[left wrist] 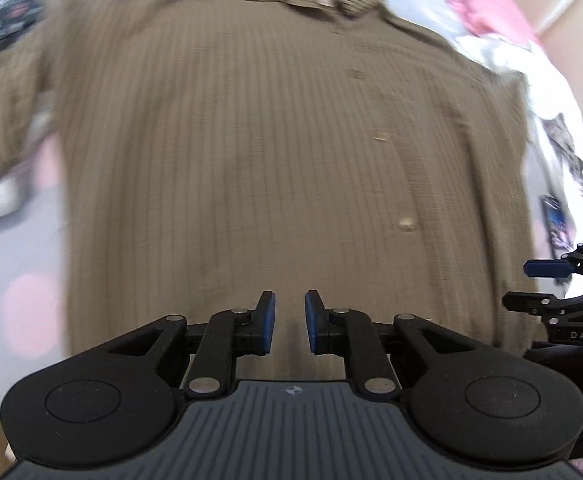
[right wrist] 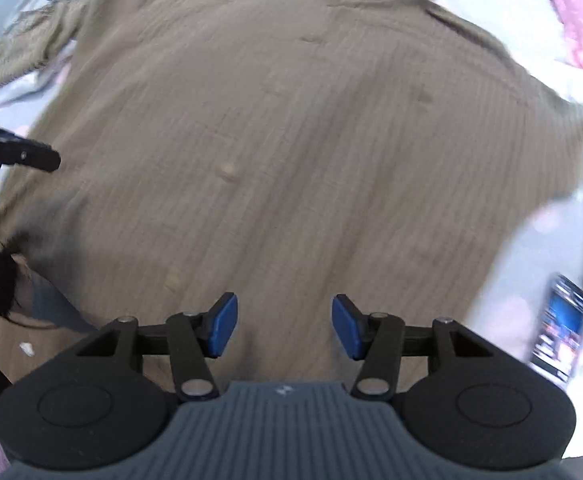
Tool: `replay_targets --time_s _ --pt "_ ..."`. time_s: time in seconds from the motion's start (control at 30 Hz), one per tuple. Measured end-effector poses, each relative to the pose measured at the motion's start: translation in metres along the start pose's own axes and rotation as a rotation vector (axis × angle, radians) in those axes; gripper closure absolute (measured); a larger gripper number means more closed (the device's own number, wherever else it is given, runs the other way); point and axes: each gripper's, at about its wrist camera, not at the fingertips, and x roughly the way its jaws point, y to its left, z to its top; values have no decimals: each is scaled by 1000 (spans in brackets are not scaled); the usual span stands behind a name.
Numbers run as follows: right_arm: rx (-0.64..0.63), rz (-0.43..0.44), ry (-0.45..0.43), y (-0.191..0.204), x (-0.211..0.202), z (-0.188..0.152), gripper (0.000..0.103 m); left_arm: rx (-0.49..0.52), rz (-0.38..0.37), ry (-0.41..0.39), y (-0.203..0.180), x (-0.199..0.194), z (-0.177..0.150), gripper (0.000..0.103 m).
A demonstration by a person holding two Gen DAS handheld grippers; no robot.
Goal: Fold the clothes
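A brown striped shirt (left wrist: 251, 152) lies spread, collar away, on a pale bedspread (left wrist: 19, 248). The left tool (left wrist: 290, 322) hovers over its hem, pads slightly apart and empty. The right tool (right wrist: 284, 328) (pads spread wider) holds nothing, a phone (right wrist: 561, 330) lying right of the shirt.

- brown shirt (left wrist: 251, 152), thin vertical ribbed stripes, spread flat and face up, collar at the far end
- pale buttons down the front placket, looks buttoned shut
- one sleeve (right wrist: 31, 48) angled out at far left, slightly rumpled
- hem nearest the cameras
- both views motion-blurred
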Motion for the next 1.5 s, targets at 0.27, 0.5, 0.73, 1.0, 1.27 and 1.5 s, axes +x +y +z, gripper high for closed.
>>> replay_targets --time_s 0.27,0.5,0.73,1.0,1.27,1.5 --pt "182 -80 122 -62 -13 -71 51 100 -58 65 -41 32 7 90" --pt "343 -18 187 -78 10 -92 51 124 -82 56 -56 43 8 90" --pt "487 100 257 -85 38 -97 57 86 -49 66 -50 53 10 90" --pt "456 23 256 -73 19 -103 101 82 -49 66 -48 59 8 90" --pt "413 -107 272 -90 -43 -103 101 100 -50 79 -54 63 7 90" --pt "434 -194 422 -126 -17 -115 102 84 -45 71 -48 60 6 90"
